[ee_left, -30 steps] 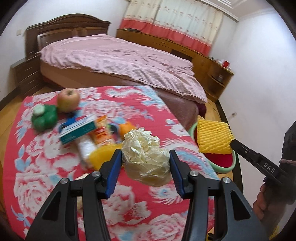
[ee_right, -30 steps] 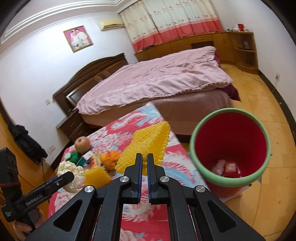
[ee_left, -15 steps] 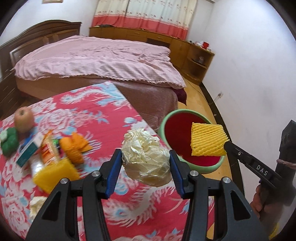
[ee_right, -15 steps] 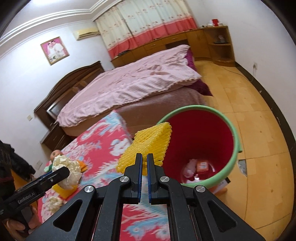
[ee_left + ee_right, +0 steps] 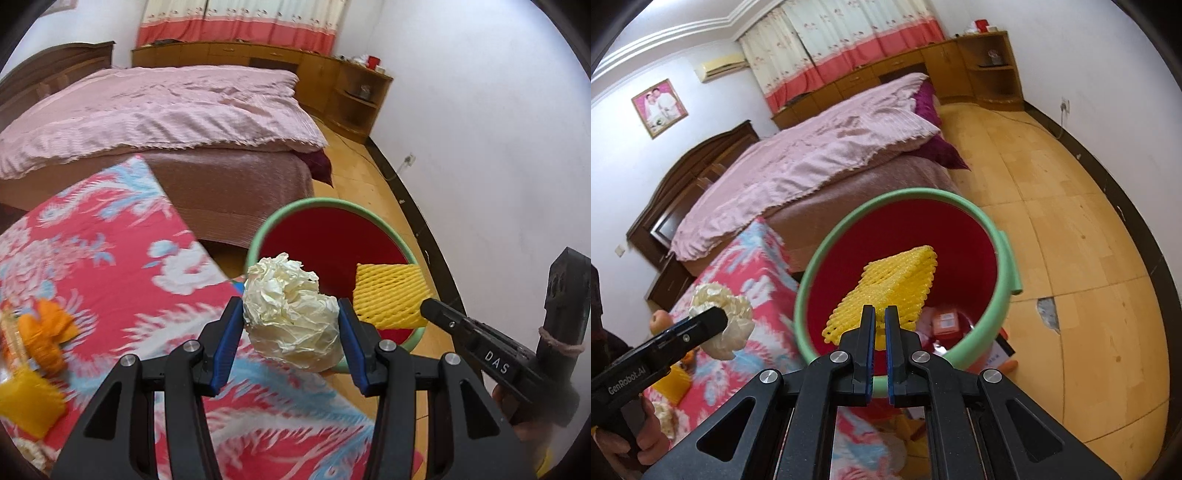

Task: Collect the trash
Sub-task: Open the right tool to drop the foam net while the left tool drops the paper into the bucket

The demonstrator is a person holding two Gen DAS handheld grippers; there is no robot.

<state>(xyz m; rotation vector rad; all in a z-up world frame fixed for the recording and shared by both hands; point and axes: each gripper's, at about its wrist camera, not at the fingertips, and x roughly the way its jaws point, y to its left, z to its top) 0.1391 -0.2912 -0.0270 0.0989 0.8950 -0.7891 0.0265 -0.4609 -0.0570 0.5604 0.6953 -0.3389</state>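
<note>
Left gripper (image 5: 291, 345) with jaws spread moderately wide, clamping a crumpled ball of cream paper (image 5: 291, 319) above the edge of the floral-covered table (image 5: 122, 266), just beside the rim of the red bin (image 5: 332, 240). Right gripper (image 5: 880, 325) with jaws almost closed, pinching a yellow foam net sleeve (image 5: 890, 291) over the bin's open mouth. Bin with green rim standing on the wooden floor (image 5: 1071, 221), scraps lying at its bottom. Bed (image 5: 166, 110) behind.
</note>
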